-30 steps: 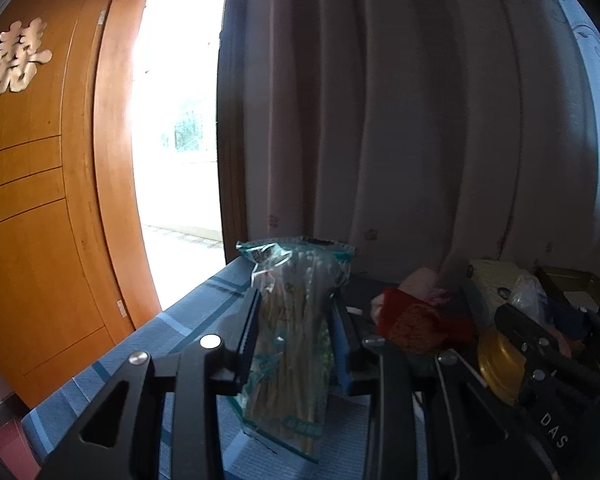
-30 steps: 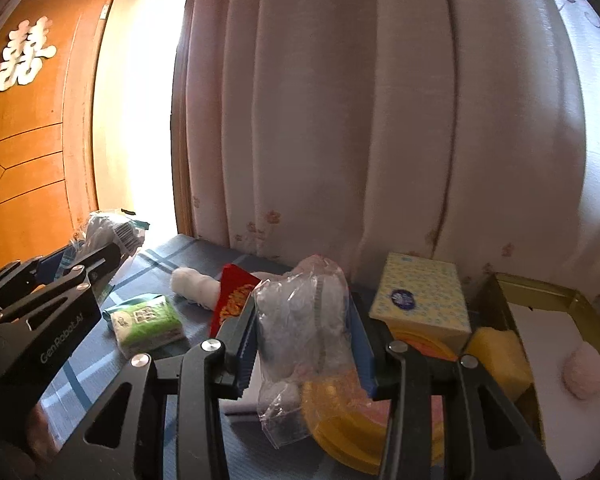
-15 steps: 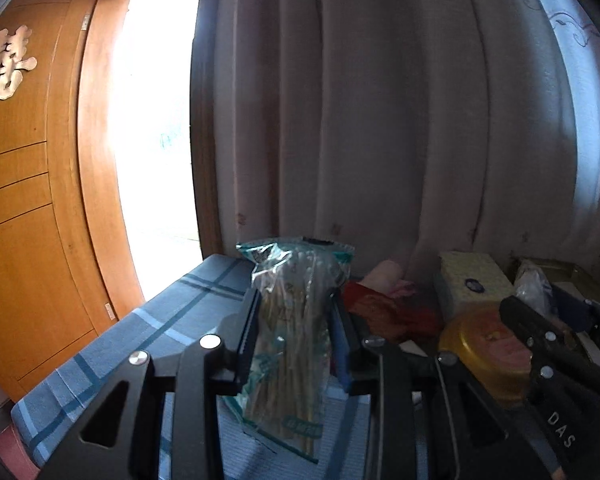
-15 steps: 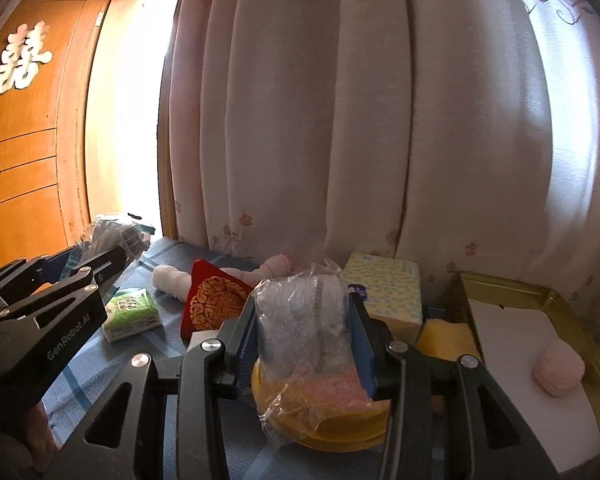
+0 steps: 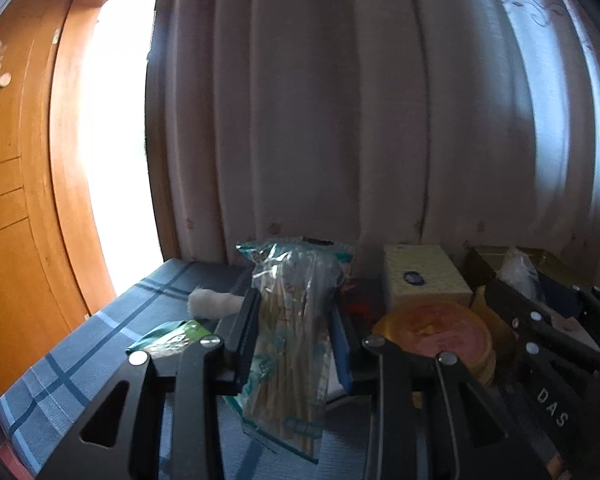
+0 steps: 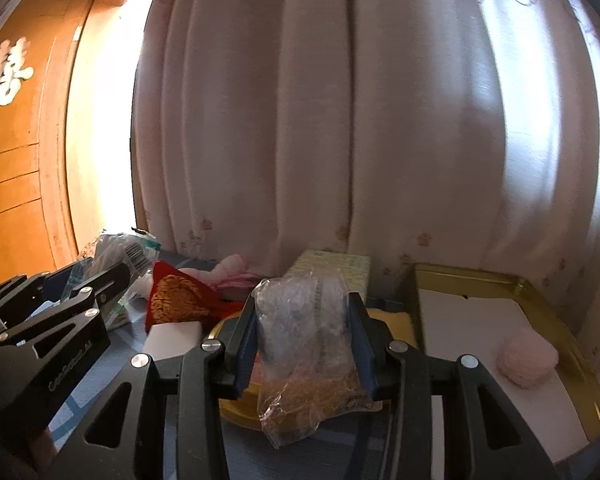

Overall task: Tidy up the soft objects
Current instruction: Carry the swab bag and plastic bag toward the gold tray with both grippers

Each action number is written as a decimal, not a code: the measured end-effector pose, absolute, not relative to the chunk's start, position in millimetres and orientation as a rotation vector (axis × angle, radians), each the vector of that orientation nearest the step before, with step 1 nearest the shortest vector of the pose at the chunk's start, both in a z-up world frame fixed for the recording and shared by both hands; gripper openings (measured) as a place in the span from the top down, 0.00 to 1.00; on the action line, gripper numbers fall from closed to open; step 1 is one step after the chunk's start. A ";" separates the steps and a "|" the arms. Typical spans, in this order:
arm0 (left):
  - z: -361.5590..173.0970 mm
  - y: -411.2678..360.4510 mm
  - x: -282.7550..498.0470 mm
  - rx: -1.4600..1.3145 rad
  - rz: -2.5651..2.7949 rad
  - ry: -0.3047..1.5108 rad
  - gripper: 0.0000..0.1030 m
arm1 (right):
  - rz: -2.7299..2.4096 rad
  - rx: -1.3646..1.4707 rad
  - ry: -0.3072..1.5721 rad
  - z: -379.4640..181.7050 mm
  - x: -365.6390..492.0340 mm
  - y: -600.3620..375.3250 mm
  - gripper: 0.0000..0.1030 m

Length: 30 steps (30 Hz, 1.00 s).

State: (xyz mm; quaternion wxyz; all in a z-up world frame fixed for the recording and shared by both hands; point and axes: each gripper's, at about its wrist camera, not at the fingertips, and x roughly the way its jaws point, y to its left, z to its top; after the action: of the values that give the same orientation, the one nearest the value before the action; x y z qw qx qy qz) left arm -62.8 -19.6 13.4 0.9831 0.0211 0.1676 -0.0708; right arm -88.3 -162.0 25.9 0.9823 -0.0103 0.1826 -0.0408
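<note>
With both claws loaded, I'm in the carry step: my left claw [image 5: 294, 336] is clenched on a tall packet of cotton swabs [image 5: 290, 328], its pads pressing the crinkled film from both sides, and my right claw [image 6: 304, 340] is clamped on a clear plastic bag of white fluffy stuff [image 6: 304, 332], probably cotton, though I can't read it through the wrap. Both bundles hang clear above the blue checked counter [image 5: 80, 360]. From the right wrist view, the gold tray [image 6: 512, 284] with its white liner sits at about three o'clock of my right claw, already holding one pink pompom [image 6: 526, 358] at its near right. That tray looks like the drop-off to me. Between me and it lie a yellow tissue box [image 6: 336, 266] at twelve o'clock and a round yellow tin [image 5: 440, 328] just under the bag. So my next move, as I judge it, calls for swinging the right claw toward three o'clock, clearing the tray's raised rim, lowering onto the bare liner, then releasing; the swabs follow.
</note>
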 end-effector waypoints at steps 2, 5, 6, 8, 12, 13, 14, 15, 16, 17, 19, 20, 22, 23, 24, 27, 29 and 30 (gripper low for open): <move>12.9 -23.7 -65.3 0.041 -0.157 0.335 0.69 | -0.094 -0.013 0.369 25.8 -90.1 -169.1 0.57; 12.3 -30.8 -65.7 0.042 -0.172 0.339 0.69 | -0.116 -0.013 0.368 25.9 -92.8 -179.2 0.57; 12.1 -33.3 -64.9 0.043 -0.175 0.340 0.69 | -0.123 -0.012 0.366 26.3 -94.9 -181.4 0.57; 11.5 -38.5 -66.1 0.047 -0.184 0.337 0.69 | -0.136 -0.010 0.363 26.7 -97.7 -187.2 0.57; 10.9 -54.5 -71.8 0.063 -0.210 0.329 0.69 | -0.163 -0.013 0.359 26.9 -102.9 -199.6 0.57; 10.8 -57.1 -73.2 0.066 -0.216 0.328 0.69 | -0.169 -0.013 0.358 27.2 -104.2 -202.3 0.57; 10.7 -61.4 -74.2 0.071 -0.223 0.327 0.69 | -0.178 -0.015 0.357 27.6 -105.8 -204.9 0.57; 10.7 -64.9 -74.8 0.075 -0.229 0.326 0.69 | -0.186 -0.017 0.354 28.0 -107.8 -208.0 0.57; 10.8 -69.5 -75.7 0.081 -0.237 0.324 0.69 | -0.195 -0.018 0.352 28.4 -109.7 -210.8 0.57; 10.6 -74.0 -76.4 0.087 -0.245 0.322 0.69 | -0.203 -0.019 0.350 28.5 -111.5 -214.3 0.57; 10.4 -84.0 -78.4 0.099 -0.260 0.317 0.69 | -0.224 -0.018 0.347 28.8 -115.1 -223.7 0.57; 10.2 -88.4 -79.0 0.105 -0.266 0.315 0.69 | -0.234 -0.014 0.347 29.0 -116.4 -228.8 0.57; 10.2 -98.5 -80.2 0.115 -0.280 0.310 0.69 | -0.255 -0.004 0.346 29.1 -120.0 -239.7 0.57; 10.2 -103.3 -81.1 0.119 -0.285 0.308 0.69 | -0.269 0.002 0.345 29.3 -122.2 -246.1 0.57; 10.1 -109.5 -81.8 0.123 -0.295 0.306 0.69 | -0.280 0.005 0.343 29.3 -123.9 -250.2 0.57; 9.3 -126.7 -81.6 0.139 -0.325 0.310 0.69 | -0.309 0.012 0.343 29.2 -128.8 -264.9 0.57; 9.1 -136.9 -81.3 0.150 -0.339 0.315 0.69 | -0.330 0.014 0.339 29.5 -132.7 -273.6 0.57; 9.3 -142.7 -82.1 0.156 -0.344 0.316 0.69 | -0.340 0.014 0.337 29.7 -134.9 -278.2 0.57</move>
State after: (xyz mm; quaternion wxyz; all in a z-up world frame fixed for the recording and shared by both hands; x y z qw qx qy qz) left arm -82.1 -142.7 9.3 0.9699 0.0770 0.1563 -0.1701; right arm -134.9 -278.2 29.7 0.9715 0.0070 0.1668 -0.1684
